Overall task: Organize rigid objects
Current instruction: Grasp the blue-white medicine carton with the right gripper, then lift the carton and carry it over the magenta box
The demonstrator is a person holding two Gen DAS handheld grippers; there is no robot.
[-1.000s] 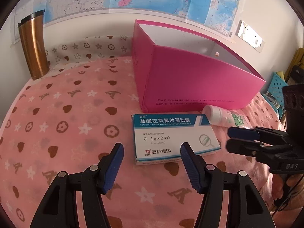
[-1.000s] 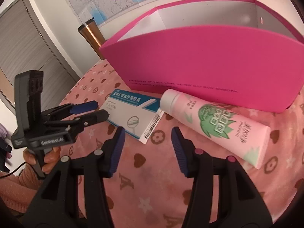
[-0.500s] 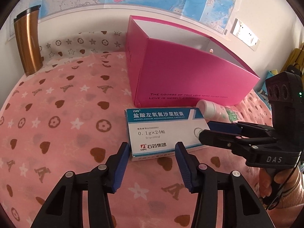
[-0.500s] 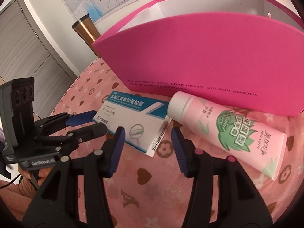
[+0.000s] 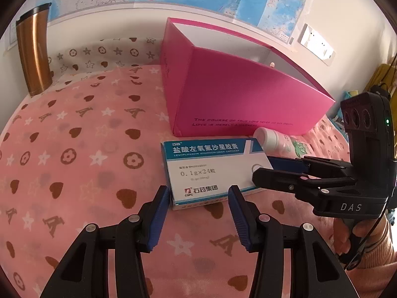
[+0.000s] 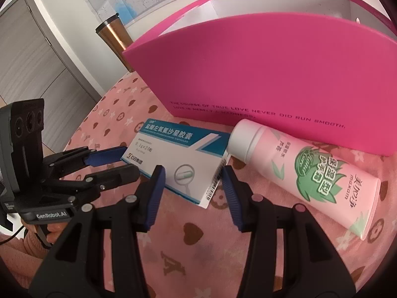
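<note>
Covering your desk (image 5: 74, 164) is a pink fleece cloth printed with brown hearts, white stars and flowers, and everything you are sorting lies on it. Largest is the open-topped magenta cardboard box with a white inside (image 5: 238, 104), which stands upright toward the wall with a line of dark lettering low on its near face. Far off at the back left corner stands a tall copper-coloured metal tumbler with a black lid (image 5: 34, 54), well apart from the rest.

Just in front of the box lies a pink plastic hand-cream tube with a white cap and green leaf print (image 6: 310, 171), on its side, its cap beside the corner of a flat white-and-teal cardboard medicine box (image 5: 211, 171). That medicine box lies face up between your two tools.

Your left tongs (image 5: 198, 198) are released: the blue pads straddle the near end of the medicine box without pressing on it. Your right tongs (image 6: 192, 176) come in from the barcode end, their jaws closing, with that end of the box between the pads but not yet gripped.
</note>
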